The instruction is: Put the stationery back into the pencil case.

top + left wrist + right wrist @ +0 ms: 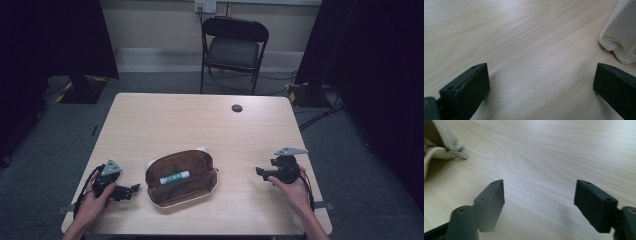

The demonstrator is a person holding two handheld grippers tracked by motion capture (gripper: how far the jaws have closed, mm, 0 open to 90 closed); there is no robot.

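1. My left gripper (134,189): jaws wide apart, nothing btwn them, just bare table (200,120). It sits low on the wood, jaws pointing toward the pouch.
2. My right gripper (258,171): jaws well apart too, nothing held. In the right gripper view there's only wood grain btwn the pads (495,195).
3. Pencil case (181,178): lies btwn my two grippers, much closer to the left jaws than the right. Unzipped, mouth gaping, brown lining showing. Not touched by either gripper.
4. In the left gripper view the case's cream fabric corner (621,37) sits ahead and to the right of my jaws, near but apart from them.
5. In the right gripper view the case's edge and its zip pull (457,154) sit ahead-left of my jaws, well apart.
6. Green-and-white marker (175,177): lies flat inside the open case, roughly across its middle.
7. Progress, my read: the loading step looks done, w/ the marker in and both grippers clear & empty.
8. Left to do, prob.: close it up. One gripper would pin the case's end, the other take the zip pull & run it round. Zip not yet started, as the mouth is fully open.
9. Can't tell whether anything else is tucked in the case under the lining fold.
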